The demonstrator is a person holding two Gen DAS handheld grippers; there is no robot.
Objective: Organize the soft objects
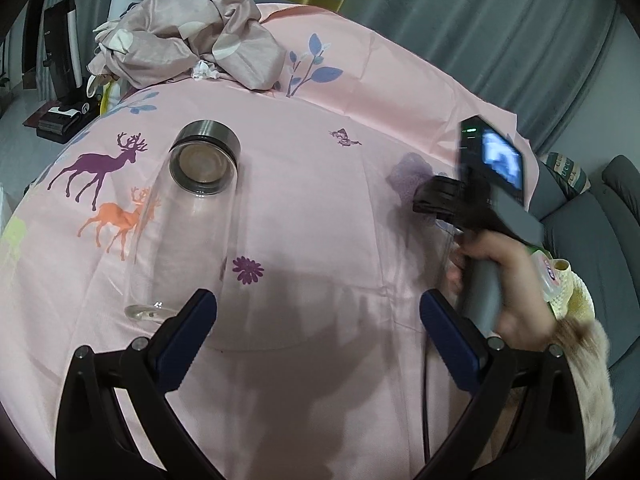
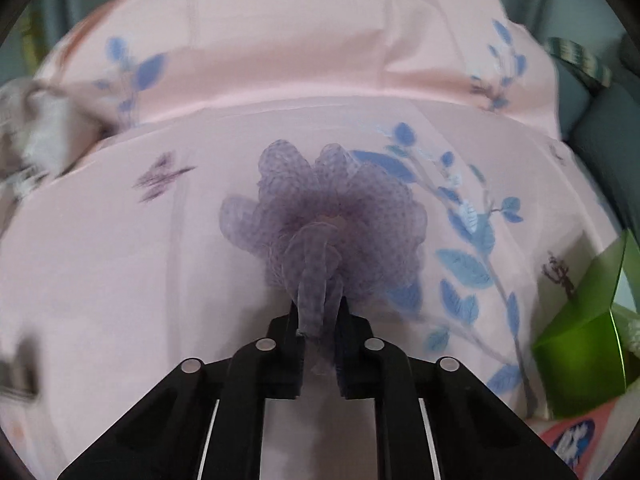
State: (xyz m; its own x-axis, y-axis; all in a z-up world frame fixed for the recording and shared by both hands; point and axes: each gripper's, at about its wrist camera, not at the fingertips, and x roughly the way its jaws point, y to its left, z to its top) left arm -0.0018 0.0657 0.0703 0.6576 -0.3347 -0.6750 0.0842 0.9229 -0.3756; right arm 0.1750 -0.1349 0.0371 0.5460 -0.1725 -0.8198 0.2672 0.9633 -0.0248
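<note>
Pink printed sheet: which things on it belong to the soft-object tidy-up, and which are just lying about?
Job:
- purple mesh bath pouf, pinched in right claw
- crumpled beige cloth heap
- open left claw

Lying about:
- clear glass bottle with steel neck
- translucent green box

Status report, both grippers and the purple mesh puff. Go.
Right gripper shut on the purple mesh puff, pinching its loop; puff on the pink sheet. Left gripper open, empty. Glass bottle lying left, clear of the puff.
</note>
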